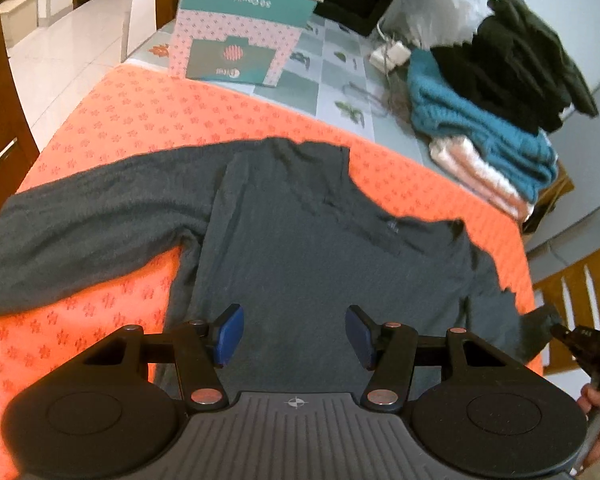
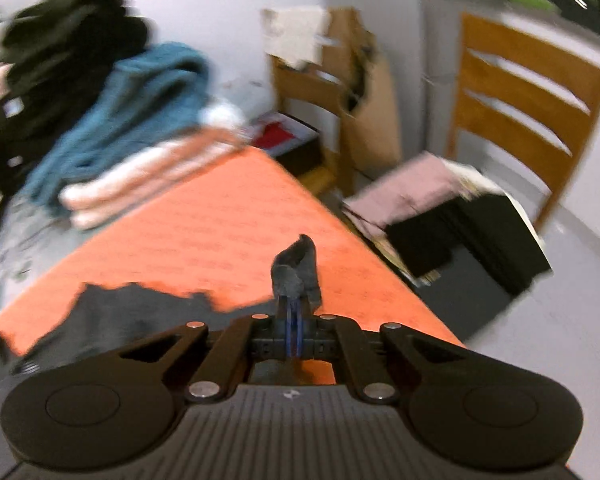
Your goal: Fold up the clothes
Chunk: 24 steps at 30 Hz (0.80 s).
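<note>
Grey sweater (image 1: 300, 248) flat on orange-covered tabletop (image 1: 160, 120), my right tool (image 2: 294, 312) pinching its sleeve end, left tool (image 1: 294, 336) spread above hem; sleeve fold starting, I reckon—next carry sleeve across the body.

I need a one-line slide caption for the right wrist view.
Right claw shut on a pinched fold of the dark grey long-sleeved shirt, over the orange patterned table cover.

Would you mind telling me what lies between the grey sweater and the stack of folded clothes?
Only bare orange mat separates the grey sweater from the stack of folded clothes, as the left wrist view shows.
</note>
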Each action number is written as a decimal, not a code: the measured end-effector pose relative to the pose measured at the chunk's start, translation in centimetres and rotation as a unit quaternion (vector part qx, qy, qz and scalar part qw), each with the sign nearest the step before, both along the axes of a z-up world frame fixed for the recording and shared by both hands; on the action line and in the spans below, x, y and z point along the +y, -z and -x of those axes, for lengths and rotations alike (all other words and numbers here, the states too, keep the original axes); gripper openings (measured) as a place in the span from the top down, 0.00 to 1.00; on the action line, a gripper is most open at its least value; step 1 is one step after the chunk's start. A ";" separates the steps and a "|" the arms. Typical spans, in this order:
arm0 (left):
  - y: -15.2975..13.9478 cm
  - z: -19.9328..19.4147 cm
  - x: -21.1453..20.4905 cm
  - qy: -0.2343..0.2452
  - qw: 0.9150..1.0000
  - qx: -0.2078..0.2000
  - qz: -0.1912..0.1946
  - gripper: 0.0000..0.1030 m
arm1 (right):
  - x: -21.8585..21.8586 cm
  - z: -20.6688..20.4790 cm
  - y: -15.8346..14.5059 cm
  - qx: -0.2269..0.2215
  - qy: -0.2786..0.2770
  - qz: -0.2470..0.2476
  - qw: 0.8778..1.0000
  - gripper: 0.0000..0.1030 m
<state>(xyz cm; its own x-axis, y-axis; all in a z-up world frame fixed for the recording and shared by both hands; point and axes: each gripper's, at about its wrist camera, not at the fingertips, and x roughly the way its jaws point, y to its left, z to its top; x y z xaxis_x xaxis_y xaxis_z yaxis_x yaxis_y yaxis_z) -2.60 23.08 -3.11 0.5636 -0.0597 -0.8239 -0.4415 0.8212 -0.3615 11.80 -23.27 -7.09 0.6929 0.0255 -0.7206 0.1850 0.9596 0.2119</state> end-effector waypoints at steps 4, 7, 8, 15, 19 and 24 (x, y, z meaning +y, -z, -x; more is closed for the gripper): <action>0.3 0.3 0.7 -0.013 1.000 -0.005 0.014 0.43 | 4.8 0.5 -2.4 -0.026 -0.084 0.016 0.996 0.97; 0.7 0.9 1.6 -0.033 0.998 -0.014 0.052 0.43 | 8.3 1.0 -3.6 -0.038 -0.145 0.023 0.988 0.97; 0.9 1.1 1.9 -0.040 0.997 -0.017 0.064 0.43 | 9.6 1.3 -3.9 -0.041 -0.167 0.025 0.985 0.97; 1.8 1.8 3.5 -0.084 0.985 -0.027 0.146 0.43 | 17.3 3.8 -4.3 -0.034 -0.291 0.023 0.956 0.97; 2.4 1.4 3.9 -0.099 0.975 -0.029 0.196 0.42 | 20.1 5.8 -3.9 -0.022 -0.339 0.019 0.941 0.97; 3.5 0.4 3.4 -0.101 0.962 -0.025 0.254 0.39 | 22.7 8.4 -3.7 -0.015 -0.399 0.017 0.917 0.97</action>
